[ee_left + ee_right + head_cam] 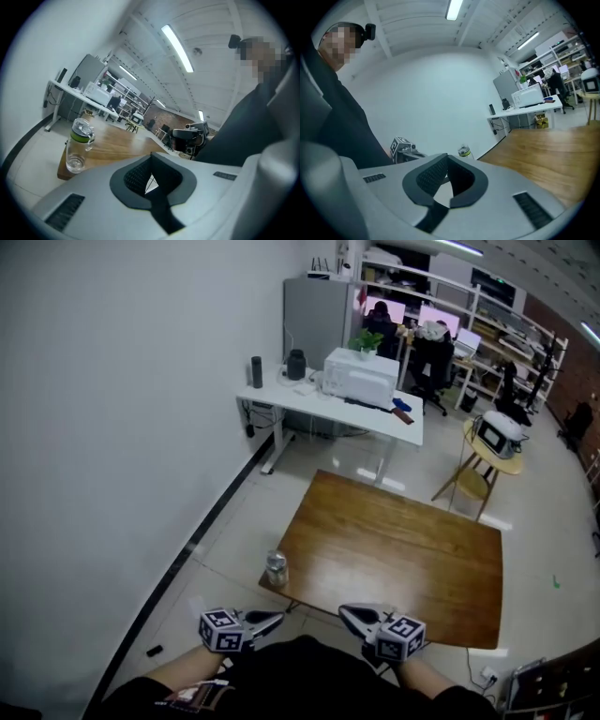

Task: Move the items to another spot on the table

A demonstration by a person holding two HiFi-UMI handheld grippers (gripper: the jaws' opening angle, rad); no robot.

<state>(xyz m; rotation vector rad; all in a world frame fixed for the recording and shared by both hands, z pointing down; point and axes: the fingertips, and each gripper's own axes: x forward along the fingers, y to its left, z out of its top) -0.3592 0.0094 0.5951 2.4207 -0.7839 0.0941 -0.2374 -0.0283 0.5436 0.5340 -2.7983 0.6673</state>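
Observation:
A clear water bottle (275, 570) with a green band and a grey lid stands on the near left corner of the brown wooden table (403, 559). In the left gripper view the bottle (77, 145) is ahead to the left. In the right gripper view only the top of the bottle (464, 151) shows above the jaws. My left gripper (269, 621) and right gripper (351, 614) are held close to my body at the table's near edge, with their tips pointing toward each other. Both are shut with nothing between the jaws, and each is a short way from the bottle.
A white wall (112, 427) runs along the left. Beyond the table stand a white desk (328, 399) with a white appliance and dark containers, and a wooden stool (483, 470) bearing a small device. Shelves and office chairs fill the far right.

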